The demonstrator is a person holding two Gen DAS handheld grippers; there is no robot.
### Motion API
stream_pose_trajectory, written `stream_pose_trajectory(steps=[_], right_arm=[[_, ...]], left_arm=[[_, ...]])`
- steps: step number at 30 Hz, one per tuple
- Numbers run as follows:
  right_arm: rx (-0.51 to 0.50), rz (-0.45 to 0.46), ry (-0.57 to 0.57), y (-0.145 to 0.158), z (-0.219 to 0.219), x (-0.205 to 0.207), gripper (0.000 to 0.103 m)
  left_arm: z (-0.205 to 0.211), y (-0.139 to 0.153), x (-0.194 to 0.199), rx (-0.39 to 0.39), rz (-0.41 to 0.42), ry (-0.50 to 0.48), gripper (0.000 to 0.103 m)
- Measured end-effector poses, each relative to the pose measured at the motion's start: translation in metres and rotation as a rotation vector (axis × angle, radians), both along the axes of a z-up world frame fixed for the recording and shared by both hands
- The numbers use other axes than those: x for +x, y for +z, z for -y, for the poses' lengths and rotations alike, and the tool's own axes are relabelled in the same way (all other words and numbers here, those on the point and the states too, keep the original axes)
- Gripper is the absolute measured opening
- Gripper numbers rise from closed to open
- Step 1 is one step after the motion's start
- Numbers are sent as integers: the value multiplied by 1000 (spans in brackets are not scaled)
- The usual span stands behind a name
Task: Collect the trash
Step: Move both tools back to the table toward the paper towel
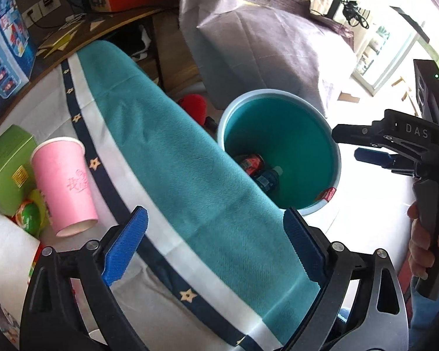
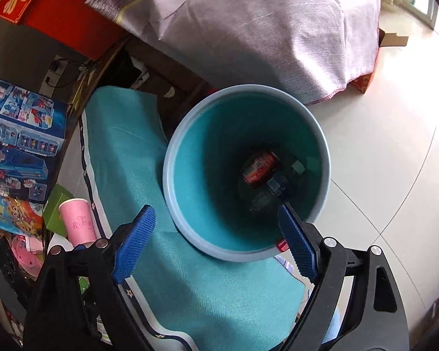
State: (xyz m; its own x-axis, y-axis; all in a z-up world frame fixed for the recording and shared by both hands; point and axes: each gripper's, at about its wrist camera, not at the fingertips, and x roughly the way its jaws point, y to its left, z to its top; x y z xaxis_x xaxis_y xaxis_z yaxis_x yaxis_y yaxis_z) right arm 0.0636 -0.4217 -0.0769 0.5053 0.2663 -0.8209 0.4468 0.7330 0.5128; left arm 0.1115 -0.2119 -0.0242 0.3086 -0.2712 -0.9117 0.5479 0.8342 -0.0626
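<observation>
A round teal bin (image 1: 304, 134) (image 2: 190, 181) stands on the floor beside the table's cloth edge. A red can (image 1: 250, 162) (image 2: 260, 168) and a dark bottle (image 1: 267, 177) (image 2: 279, 185) lie at its bottom. My right gripper (image 2: 216, 239) hangs open and empty right above the bin's mouth; it also shows in the left wrist view (image 1: 357, 143). My left gripper (image 1: 213, 248) is open and empty over the teal tablecloth (image 1: 172, 158). A pink paper cup (image 1: 63, 187) (image 2: 79, 219) lies tipped on the table to its left.
A green box (image 1: 7, 166), a green-and-red wrapper (image 1: 29, 216) and a white paper roll (image 1: 5, 251) lie beside the cup. A blue toy box (image 2: 17, 134) sits further back. A grey covered bulk (image 2: 263, 23) stands behind the bin. Pale floor tiles (image 2: 389, 152) lie to the right.
</observation>
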Motion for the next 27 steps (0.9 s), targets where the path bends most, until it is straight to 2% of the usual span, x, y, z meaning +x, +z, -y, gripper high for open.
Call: stream_pose_trajectory(steps=[8,15,21,25,27], right_arm=[[-37,14,148,26,-75,9,82],[-92,23,270,41,-141,20,87],[-98,-13,355,35,-185,33,87],[-95,-41,396,27,-207,42,87],[-87,-56,408,22,-216,46,87]], left_arm=[[-88,33,-16,-42,75,135,95],[-185,49,-26,-55,142,318,96],[-254,49,-19,4,178,443,97],[-277,43,-2,84,186,463,98],[-281,38,10,83,166,452,98]])
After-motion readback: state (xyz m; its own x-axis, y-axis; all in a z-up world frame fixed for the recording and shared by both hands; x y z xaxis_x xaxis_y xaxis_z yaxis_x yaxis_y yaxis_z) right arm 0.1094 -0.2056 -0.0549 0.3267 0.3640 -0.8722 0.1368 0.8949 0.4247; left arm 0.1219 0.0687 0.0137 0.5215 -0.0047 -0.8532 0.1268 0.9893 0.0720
